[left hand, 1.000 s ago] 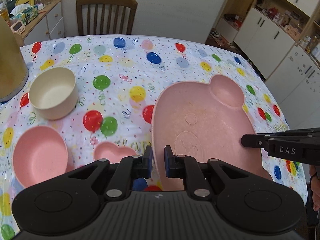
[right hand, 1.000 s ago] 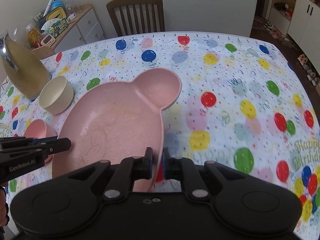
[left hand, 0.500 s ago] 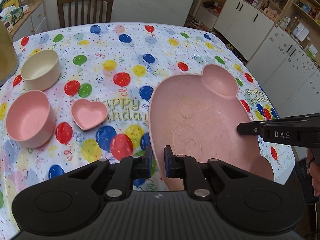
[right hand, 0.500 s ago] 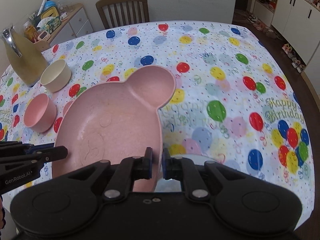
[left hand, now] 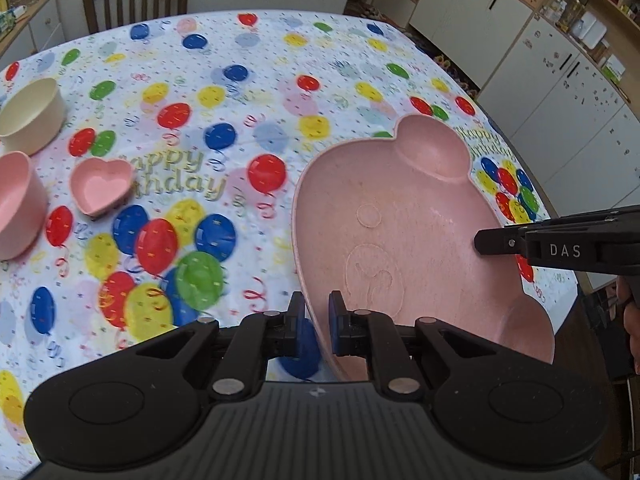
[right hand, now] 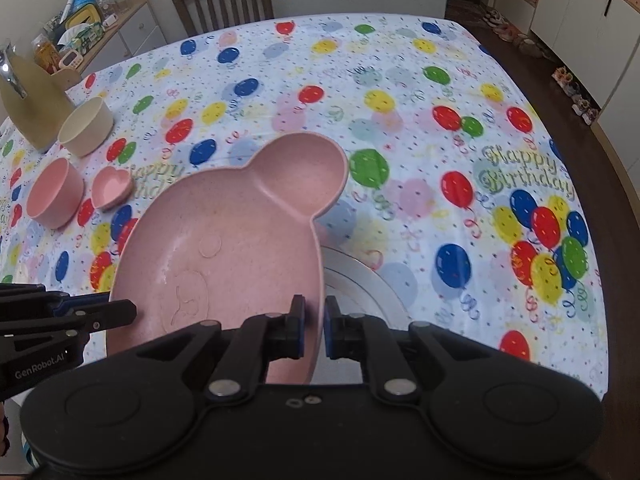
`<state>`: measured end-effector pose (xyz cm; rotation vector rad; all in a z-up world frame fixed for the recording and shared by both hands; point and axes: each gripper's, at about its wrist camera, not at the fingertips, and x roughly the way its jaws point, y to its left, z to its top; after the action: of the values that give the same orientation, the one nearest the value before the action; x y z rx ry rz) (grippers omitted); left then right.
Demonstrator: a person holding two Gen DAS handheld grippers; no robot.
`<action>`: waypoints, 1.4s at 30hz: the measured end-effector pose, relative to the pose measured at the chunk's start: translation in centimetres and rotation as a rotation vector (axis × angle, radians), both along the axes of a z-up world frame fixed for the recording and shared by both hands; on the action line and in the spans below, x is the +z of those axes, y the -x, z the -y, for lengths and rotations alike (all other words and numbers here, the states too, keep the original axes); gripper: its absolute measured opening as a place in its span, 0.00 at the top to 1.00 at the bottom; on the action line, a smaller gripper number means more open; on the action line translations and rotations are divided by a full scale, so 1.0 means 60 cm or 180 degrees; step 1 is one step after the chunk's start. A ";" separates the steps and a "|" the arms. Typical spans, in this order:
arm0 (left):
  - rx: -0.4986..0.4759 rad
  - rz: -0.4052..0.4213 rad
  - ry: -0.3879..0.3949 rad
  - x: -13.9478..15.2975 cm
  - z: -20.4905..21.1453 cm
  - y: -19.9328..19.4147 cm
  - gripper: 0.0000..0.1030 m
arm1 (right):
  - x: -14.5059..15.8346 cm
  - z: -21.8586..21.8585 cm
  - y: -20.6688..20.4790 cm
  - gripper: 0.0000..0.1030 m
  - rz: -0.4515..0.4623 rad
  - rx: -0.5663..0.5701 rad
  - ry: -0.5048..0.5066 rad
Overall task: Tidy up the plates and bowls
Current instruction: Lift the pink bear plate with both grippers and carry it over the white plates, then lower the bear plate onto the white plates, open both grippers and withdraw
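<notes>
Surface: the counter [right hand: 400, 80] is covered by a white cloth printed with coloured balloons and "Happy Birthday" lettering.
Room: a wooden chair [right hand: 224, 0] stands at the far edge; a sideboard [right hand: 120, 28] with clutter sits at the far left; white cabinets [left hand: 560, 92] line the right wall over a dark floor.
Plates: two. One pink bear-shaped plate [right hand: 224, 240] with round ears is held tilted above the cloth near the front edge. One white plate [right hand: 360, 280] lies flat on the cloth, partly hidden under the pink one's right side.
Bowls: three. A cream bowl [right hand: 86, 126], a pink bowl [right hand: 54, 194] and a small pink heart-shaped bowl [right hand: 112, 188] sit grouped at the left, close together but apart.
Jug: one tan jug [right hand: 28, 104] stands just behind the cream bowl.
Left hand-held gripper [left hand: 318, 326]: pinching the bear plate's left rim.
Right hand-held gripper [right hand: 314, 330]: pinching the bear plate's right rim, opposite the other.
Edges: the bear plate hangs over the near right part of the counter, one ear reaching the front edge in the left view.
Open room: the middle, far side and right of the cloth are bare.
</notes>
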<state>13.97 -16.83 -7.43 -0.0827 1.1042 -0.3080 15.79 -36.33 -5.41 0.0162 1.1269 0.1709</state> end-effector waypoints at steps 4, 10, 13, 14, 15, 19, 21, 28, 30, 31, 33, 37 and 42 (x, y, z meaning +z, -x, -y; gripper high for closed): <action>-0.0087 -0.0079 -0.0029 -0.018 0.038 0.007 0.89 | -0.018 0.040 0.010 0.92 -0.0095 -0.0057 -0.0001; -0.0171 -0.0181 -0.0035 -0.042 0.074 0.015 0.89 | -0.044 0.081 0.028 0.92 -0.0228 -0.0098 -0.0006; -0.0188 -0.0221 -0.0039 -0.052 0.083 0.016 0.89 | -0.055 0.092 0.033 0.92 -0.0278 -0.0120 -0.0023; -0.0191 -0.0229 -0.0046 -0.055 0.084 0.016 0.89 | -0.059 0.093 0.034 0.92 -0.0286 -0.0119 -0.0021; -0.0189 -0.0237 -0.0053 -0.058 0.085 0.016 0.89 | -0.063 0.095 0.035 0.92 -0.0299 -0.0121 -0.0025; -0.0181 -0.0243 -0.0066 -0.067 0.087 0.013 0.89 | -0.073 0.097 0.035 0.93 -0.0315 -0.0118 -0.0032; -0.0177 -0.0257 -0.0069 -0.072 0.086 0.010 0.89 | -0.077 0.098 0.032 0.93 -0.0341 -0.0126 -0.0041; -0.0222 -0.0299 -0.0032 -0.081 0.085 0.009 0.89 | -0.079 0.092 0.028 0.87 -0.0333 -0.0153 0.0001; -0.0251 -0.0302 -0.0036 -0.083 0.086 0.010 0.89 | -0.078 0.089 0.030 0.84 -0.0354 -0.0136 0.0013; -0.0255 -0.0294 -0.0039 -0.082 0.085 0.010 0.89 | -0.078 0.087 0.031 0.83 -0.0347 -0.0135 0.0050; -0.0277 -0.0264 -0.0034 -0.080 0.082 0.012 0.89 | -0.075 0.084 0.034 0.80 -0.0327 -0.0145 0.0116; -0.0303 -0.0238 0.0040 -0.068 0.072 0.016 0.89 | -0.054 0.081 0.042 0.77 -0.0220 -0.0214 0.0215; -0.0388 -0.0112 0.0116 -0.040 0.054 0.030 0.88 | -0.011 0.050 0.056 0.64 -0.0039 -0.0093 0.0240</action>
<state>12.15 -20.06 -9.86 -0.0534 1.1409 -0.4373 12.42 -39.32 -6.10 -0.0335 1.1441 0.1023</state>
